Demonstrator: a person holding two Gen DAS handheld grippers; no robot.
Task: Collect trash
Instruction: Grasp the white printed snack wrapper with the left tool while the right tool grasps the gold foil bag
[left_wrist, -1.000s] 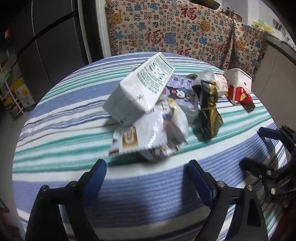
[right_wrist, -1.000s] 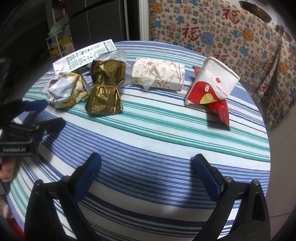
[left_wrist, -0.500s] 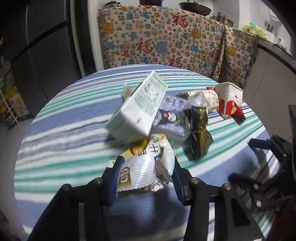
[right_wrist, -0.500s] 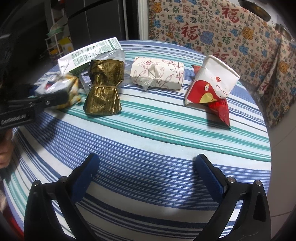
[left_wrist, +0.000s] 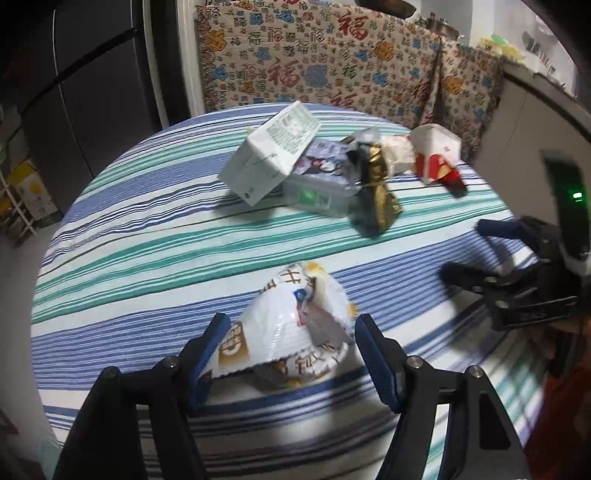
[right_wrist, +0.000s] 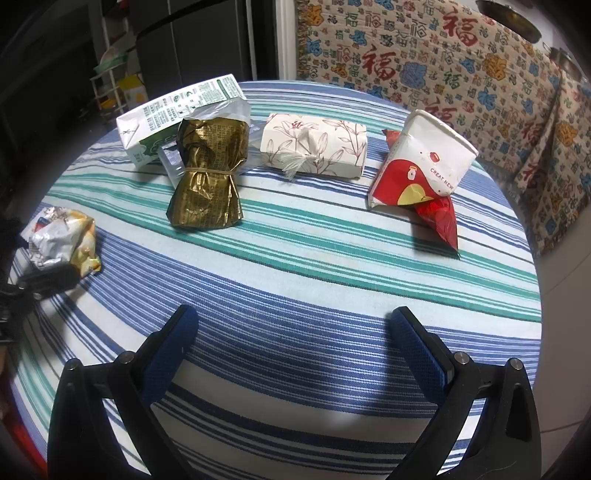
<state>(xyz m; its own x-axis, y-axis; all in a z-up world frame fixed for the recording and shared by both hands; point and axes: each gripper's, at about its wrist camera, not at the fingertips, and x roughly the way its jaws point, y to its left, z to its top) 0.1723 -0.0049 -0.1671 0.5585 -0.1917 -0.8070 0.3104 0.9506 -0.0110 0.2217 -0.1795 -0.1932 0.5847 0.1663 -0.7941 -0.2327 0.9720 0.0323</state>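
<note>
Left hand-held gripper (left_wrist: 288, 354) clamps a crumpled snack wrapper (left_wrist: 291, 325) between its blue pads at 6 o'clock of its own view, above the striped surface (left_wrist: 147, 236). Toward 12 o'clock lie a milk carton (left_wrist: 271, 155), a gold bag (left_wrist: 376, 192) and a paper cup (left_wrist: 436, 155); the right hand-held gripper (left_wrist: 476, 251) sits at 3 o'clock. In the right view, that gripper (right_wrist: 293, 343) hovers with fingers spread, holding nothing. The wrapper (right_wrist: 61, 240) is at 9 o'clock, a tissue pack (right_wrist: 314, 144) near 12.

Left tool (left_wrist: 291, 354): fingers closed in on a crumpled wrapper (left_wrist: 295, 328), pads pressing both sides. Right tool (right_wrist: 295, 343): fingers spread wide, gripping nothing, hovering low.
</note>
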